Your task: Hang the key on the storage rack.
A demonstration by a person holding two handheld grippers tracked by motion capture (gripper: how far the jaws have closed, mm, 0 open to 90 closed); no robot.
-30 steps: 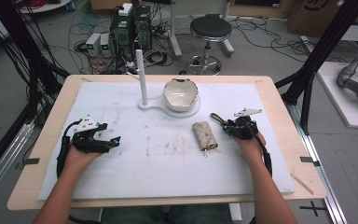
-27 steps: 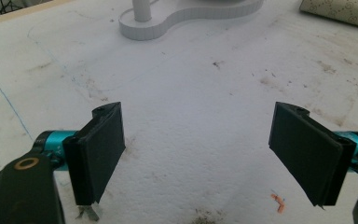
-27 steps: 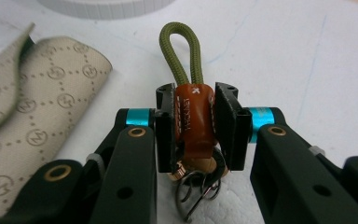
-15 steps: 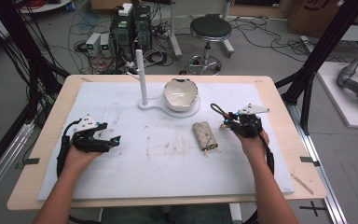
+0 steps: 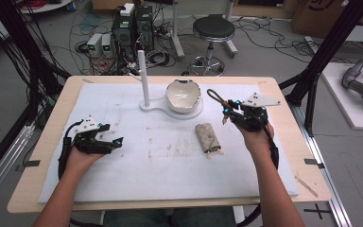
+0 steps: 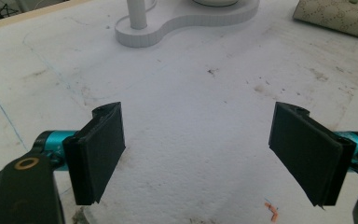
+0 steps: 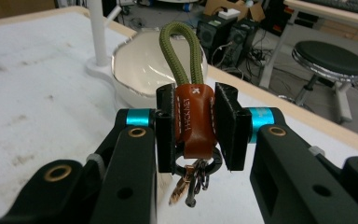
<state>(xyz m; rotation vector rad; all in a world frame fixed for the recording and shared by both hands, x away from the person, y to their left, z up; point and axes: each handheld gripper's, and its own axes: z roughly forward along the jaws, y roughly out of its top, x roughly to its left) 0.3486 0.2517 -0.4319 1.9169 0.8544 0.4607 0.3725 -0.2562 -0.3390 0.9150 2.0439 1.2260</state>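
Item in hand: you are holding a keychain (image 7: 193, 116) in your right gripper (image 5: 232, 109), its pads clamped on the brown leather tab, the green cord loop (image 5: 213, 96) standing out past the jaws and the ring with its small keys hanging beneath them. Change since a second ago: you are lifting it, the gripper having been low by the pouch and now riding clear above the white mat (image 5: 123, 175) and closer to the bowl. The keychain is therefore off the table, in the air between the beige patterned pouch (image 5: 207, 137) and the white bowl (image 5: 183, 94) on its stand (image 5: 151, 105) with the upright post (image 5: 144, 78). The pouch is lying where it lay, apart from the gripper. Your left gripper (image 5: 115, 144) is resting on the mat at the left, as it was, jaws standing wide with nothing between them. Reading for the work: the pick-up looks done and the carry is starting; the cord loop suggests the post or the bowl as the destination, though which one cannot be told. The grip on the tab looks square and secure.
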